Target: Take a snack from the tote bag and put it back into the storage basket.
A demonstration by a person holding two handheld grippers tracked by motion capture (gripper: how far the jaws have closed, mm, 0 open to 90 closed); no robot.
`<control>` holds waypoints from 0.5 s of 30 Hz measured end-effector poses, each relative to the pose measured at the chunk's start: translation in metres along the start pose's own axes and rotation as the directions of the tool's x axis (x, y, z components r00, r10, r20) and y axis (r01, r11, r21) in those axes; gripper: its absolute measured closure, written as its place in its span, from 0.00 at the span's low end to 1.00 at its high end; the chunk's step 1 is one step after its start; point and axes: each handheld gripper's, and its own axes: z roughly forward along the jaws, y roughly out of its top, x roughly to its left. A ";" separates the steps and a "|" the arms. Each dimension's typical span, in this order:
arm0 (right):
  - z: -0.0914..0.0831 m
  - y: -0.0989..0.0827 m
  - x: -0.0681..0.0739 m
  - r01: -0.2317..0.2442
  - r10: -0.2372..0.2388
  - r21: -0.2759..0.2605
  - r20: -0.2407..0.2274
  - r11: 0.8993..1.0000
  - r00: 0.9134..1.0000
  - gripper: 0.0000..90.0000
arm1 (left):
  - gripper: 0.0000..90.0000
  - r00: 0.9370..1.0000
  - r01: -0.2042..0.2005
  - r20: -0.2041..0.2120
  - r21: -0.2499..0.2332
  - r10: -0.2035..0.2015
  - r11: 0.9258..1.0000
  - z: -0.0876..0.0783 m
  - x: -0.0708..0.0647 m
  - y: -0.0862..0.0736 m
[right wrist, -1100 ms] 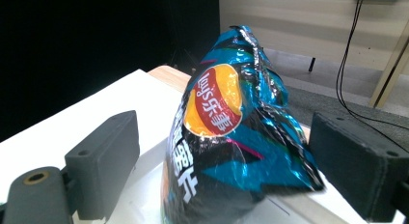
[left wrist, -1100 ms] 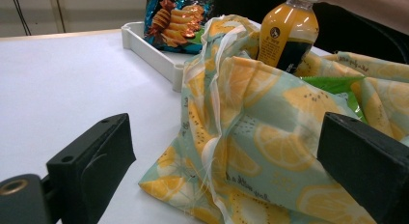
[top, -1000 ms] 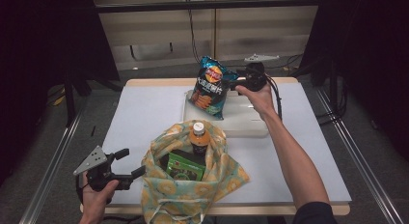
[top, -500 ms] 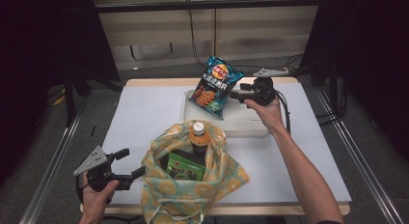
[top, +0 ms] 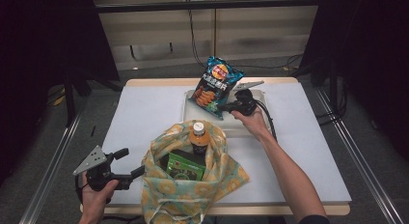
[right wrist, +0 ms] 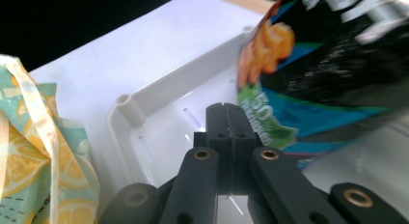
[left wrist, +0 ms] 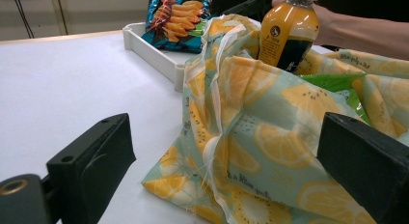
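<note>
One chip bag (top: 215,87) upright in white tray (right wrist: 159,113): light, crinkly, slippery, crushable; pinch top seam. Right claw (top: 227,107) in tray, just closed fully, nothing btwn jaws. Left claw (top: 131,162) wide open, empty.

The tabletop (top: 144,113) is seen from above the person's side by the high view, facing forward and down, far enough that all four edges are framed. The left gripper view is set low at the near left, looking close across the fabric bag (left wrist: 270,137) toward the white tray (left wrist: 154,55); the right gripper view is held just over that tray (right wrist: 159,113), looking down along its own jaws. The chip bag (top: 214,86), tray and fabric bag are shared by all three views.
</note>
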 end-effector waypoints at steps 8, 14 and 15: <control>0.025 0.005 -0.005 0.016 -0.014 0.049 -0.034 0.999 0.999 1.00 | 0.06 1.000 0.007 -0.001 -0.002 -0.007 1.000 0.000 0.000 0.000; 0.039 0.009 -0.005 0.037 -0.032 0.102 -0.048 0.994 0.998 1.00 | 0.06 1.000 0.007 -0.008 -0.006 -0.007 1.000 -0.001 0.000 0.000; 0.040 0.009 -0.006 0.042 -0.037 0.106 -0.048 0.993 0.998 1.00 | 0.06 1.000 0.008 -0.006 -0.005 -0.008 1.000 -0.001 0.000 0.000</control>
